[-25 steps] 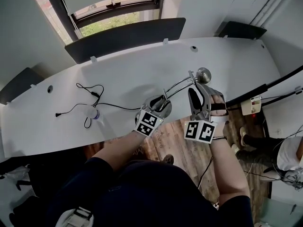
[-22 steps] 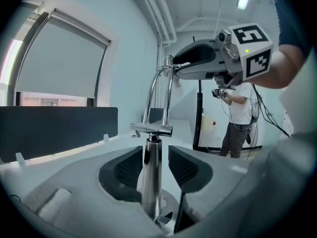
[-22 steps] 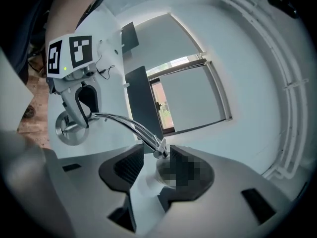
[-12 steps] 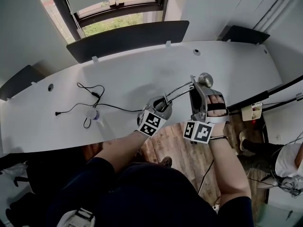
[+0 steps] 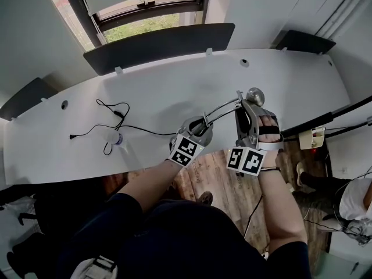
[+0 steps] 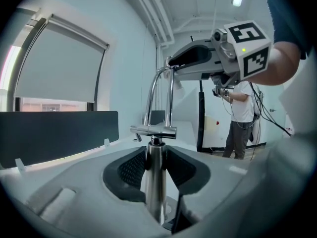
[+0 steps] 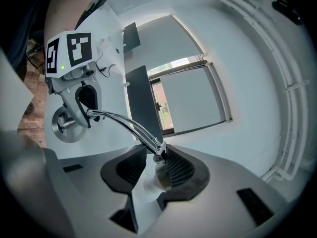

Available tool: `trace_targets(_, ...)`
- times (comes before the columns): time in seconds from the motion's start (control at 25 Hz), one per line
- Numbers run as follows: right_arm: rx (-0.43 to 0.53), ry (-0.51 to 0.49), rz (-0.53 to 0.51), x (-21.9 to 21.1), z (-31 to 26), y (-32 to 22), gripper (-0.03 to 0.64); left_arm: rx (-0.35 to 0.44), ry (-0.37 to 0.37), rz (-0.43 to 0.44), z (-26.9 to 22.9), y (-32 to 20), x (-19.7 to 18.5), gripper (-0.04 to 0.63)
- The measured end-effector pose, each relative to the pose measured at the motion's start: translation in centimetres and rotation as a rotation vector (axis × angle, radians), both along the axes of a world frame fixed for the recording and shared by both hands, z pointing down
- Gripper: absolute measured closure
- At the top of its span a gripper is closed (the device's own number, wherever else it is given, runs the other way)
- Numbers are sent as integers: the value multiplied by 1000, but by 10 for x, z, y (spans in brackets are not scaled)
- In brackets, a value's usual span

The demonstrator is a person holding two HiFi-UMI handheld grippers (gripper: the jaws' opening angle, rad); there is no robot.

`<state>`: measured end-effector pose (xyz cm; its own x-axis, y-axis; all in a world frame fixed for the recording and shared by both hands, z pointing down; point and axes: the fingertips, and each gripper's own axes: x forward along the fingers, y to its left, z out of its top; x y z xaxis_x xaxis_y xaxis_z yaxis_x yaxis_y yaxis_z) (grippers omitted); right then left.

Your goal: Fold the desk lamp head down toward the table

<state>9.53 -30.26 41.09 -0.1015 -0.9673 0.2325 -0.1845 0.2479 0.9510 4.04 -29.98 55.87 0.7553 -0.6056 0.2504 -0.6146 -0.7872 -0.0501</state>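
We hold the lamp at the near edge of the smooth white table, whose top curves like a bow. The lamp is polished chrome. It has a round disc base and a straight cylindrical post topped by a short crossbar. An arm of two thin parallel rods arcs over to the small rounded head.

Our left gripper, of matte grey plastic, has just been closing. Its black ribbed pads press the post from both sides, low above the base.

Our right gripper has just been closing too. Its jaws clamp the head where the arm joins it, raised well above the table. A thin black cable lies in loose loops on the table, well to the left of the lamp.
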Motion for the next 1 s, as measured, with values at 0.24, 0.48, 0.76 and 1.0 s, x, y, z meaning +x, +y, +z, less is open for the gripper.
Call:
trace_targets(0.24,-25,-31,9,0,4,3,489,5,12,-15,-1,3,-5,474)
trace_targets(0.48,-119,-142,96,29,35,-2,505,8,25,-23,-1,3,-6,474)
trace_targets(0.76,-189,-212,150,47,75,-8,520,19,32,-23,0,3,-7,474)
trace_targets(1.0,-267,-231,173,52,119,-8,538,10,49,-28,-1,3,-8,474)
